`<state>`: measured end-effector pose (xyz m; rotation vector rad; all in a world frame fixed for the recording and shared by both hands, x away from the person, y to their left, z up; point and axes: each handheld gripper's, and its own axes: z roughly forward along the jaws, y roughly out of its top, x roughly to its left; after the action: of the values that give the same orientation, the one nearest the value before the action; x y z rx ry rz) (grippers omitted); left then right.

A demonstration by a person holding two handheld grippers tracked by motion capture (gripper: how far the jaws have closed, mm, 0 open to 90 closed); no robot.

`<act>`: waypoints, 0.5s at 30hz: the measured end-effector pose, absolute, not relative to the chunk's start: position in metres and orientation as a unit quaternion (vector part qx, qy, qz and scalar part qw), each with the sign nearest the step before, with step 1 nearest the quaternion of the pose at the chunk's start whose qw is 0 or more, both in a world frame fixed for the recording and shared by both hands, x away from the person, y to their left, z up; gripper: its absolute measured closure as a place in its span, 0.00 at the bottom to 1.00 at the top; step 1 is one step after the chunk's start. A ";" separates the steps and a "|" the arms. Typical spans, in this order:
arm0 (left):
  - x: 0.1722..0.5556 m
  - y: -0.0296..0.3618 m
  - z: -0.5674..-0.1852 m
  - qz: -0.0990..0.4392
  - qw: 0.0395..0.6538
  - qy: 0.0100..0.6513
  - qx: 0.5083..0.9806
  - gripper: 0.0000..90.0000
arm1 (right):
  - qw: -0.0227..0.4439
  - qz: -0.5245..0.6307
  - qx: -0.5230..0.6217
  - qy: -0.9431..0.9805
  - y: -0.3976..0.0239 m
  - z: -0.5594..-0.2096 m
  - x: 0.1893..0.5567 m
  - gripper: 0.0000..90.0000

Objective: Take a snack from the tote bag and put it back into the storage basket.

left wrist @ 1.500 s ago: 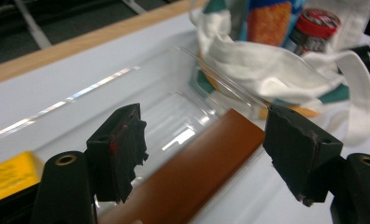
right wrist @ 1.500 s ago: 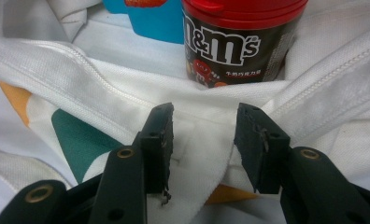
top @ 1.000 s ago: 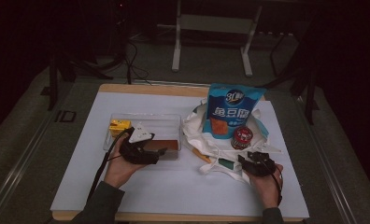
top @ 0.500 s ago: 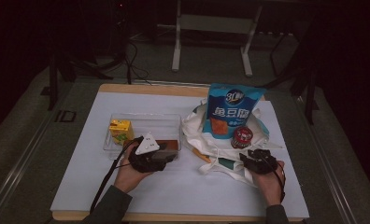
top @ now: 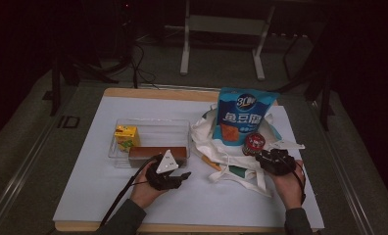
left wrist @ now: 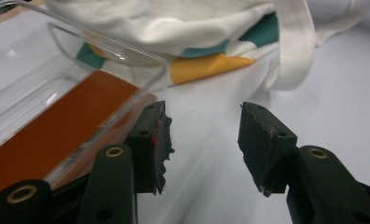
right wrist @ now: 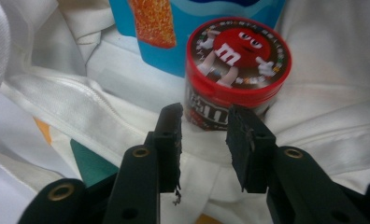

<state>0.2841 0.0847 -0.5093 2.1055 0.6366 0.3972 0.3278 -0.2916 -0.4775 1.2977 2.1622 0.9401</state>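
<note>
Moved: left gripper (top: 182, 176) dropped out of clear tray (top: 114, 152), jaws closing, nothing between.
Right gripper (right wrist: 204, 122): jaws narrowing, empty, before candy tub (right wrist: 237, 70).
Advice: I'd square on tub, clear of tote bag (right wrist: 103, 116).

The bag (right wrist: 342, 116) is soft, creased, matt cloth. The tub (right wrist: 237, 74) is glossy plastic with a printed lid. The pouch (top: 243, 120) is shiny film. The tray (left wrist: 103, 51) is clear, smooth plastic. The bench (top: 153, 92) has a wooden edge under a matt white sheet (top: 89, 171). The gripper (left wrist: 204, 144) pads look rough, worn rubber.
</note>
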 end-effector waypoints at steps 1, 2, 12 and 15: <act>0.284 0.084 -0.511 0.160 0.435 0.256 0.848 0.58 | 0.226 0.338 0.467 0.785 -0.292 -0.476 0.329 0.74; 0.284 0.083 -0.514 0.157 0.436 0.257 0.848 0.58 | 0.227 0.337 0.467 0.786 -0.292 -0.474 0.330 0.74; 0.286 0.083 -0.538 0.125 0.433 0.272 0.850 0.56 | 0.237 0.325 0.460 0.792 -0.291 -0.455 0.344 0.69; 0.286 0.083 -0.539 0.129 0.430 0.275 0.850 0.56 | 0.232 0.333 0.463 0.788 -0.293 -0.451 0.348 0.67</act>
<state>0.2856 0.0832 -0.5388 2.1213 0.6859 0.3213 0.3478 -0.2930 -0.4507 1.2734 2.1655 0.9145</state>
